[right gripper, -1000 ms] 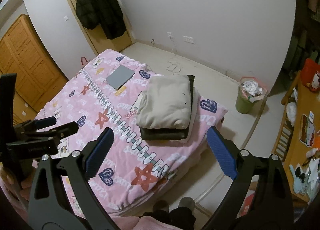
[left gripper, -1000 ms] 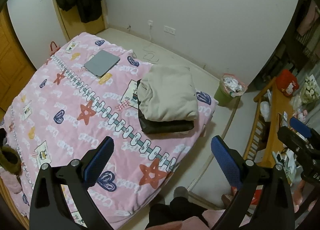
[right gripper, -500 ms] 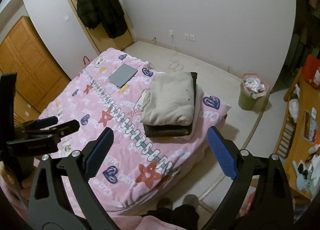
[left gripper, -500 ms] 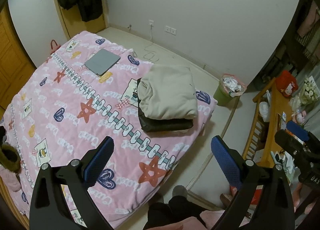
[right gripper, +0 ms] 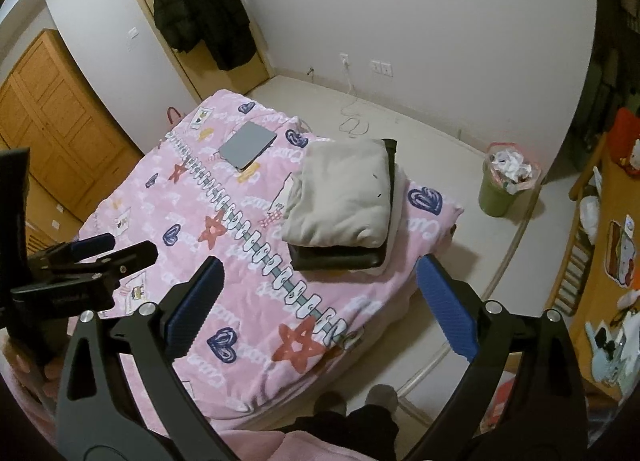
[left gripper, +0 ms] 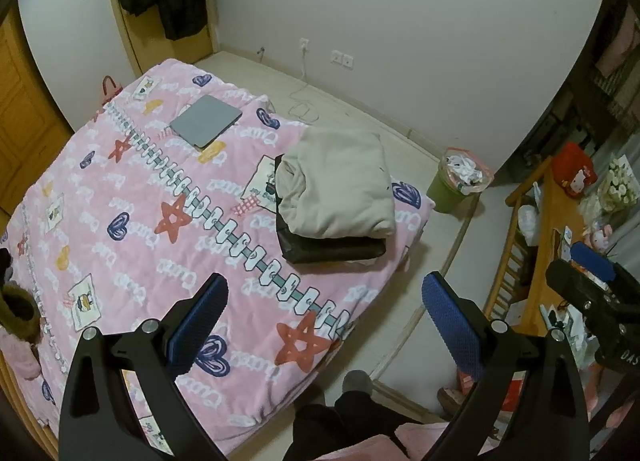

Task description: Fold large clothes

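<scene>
A folded beige garment (left gripper: 340,185) (right gripper: 344,197) lies on top of a folded dark garment (left gripper: 332,251) (right gripper: 340,259), stacked near the bed's right corner. Under them spreads the pink patterned blanket (left gripper: 132,229) (right gripper: 240,261). My left gripper (left gripper: 324,301) hangs high above the bed, open, nothing between its blue pads. My right gripper (right gripper: 318,289) is also open and empty, well above the bed's near edge. In the right wrist view the left gripper (right gripper: 96,249) shows at the left; in the left wrist view the right gripper (left gripper: 580,273) shows at the right.
A grey laptop (left gripper: 206,121) (right gripper: 248,145) rests on the far part of the bed. A green waste bin (left gripper: 456,181) (right gripper: 506,185) stands on the floor right of the bed. A wooden table (left gripper: 548,245) with clutter is at the right. The person's legs (left gripper: 352,417) are below.
Both grippers have lifted and drawn back slightly from the bed; the stack looks a little smaller and farther. Both stay open. The clothes have not moved.
</scene>
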The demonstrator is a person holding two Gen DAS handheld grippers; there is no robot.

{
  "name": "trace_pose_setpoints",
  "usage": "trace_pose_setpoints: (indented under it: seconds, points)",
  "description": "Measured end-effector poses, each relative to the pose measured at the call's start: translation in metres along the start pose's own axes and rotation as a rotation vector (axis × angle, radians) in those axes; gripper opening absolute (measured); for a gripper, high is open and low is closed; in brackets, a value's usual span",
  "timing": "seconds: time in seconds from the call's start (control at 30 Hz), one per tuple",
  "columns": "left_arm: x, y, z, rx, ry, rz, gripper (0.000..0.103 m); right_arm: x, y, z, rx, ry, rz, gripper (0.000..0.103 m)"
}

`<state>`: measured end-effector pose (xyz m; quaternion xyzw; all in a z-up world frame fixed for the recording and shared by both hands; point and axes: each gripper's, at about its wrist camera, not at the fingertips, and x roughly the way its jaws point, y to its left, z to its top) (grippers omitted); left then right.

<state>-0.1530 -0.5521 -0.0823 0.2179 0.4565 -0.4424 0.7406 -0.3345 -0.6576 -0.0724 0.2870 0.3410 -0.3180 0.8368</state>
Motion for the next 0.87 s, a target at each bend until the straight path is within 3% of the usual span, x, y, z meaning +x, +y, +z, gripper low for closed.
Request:
trace_pose_setpoints:
  seconds: [0.87]
  points:
    - [0.0,-0.008,0.015,0.022,-0.009,-0.008,0.095,0.006,-0.004,0.0,0.029,0.016,0.007,0.095]
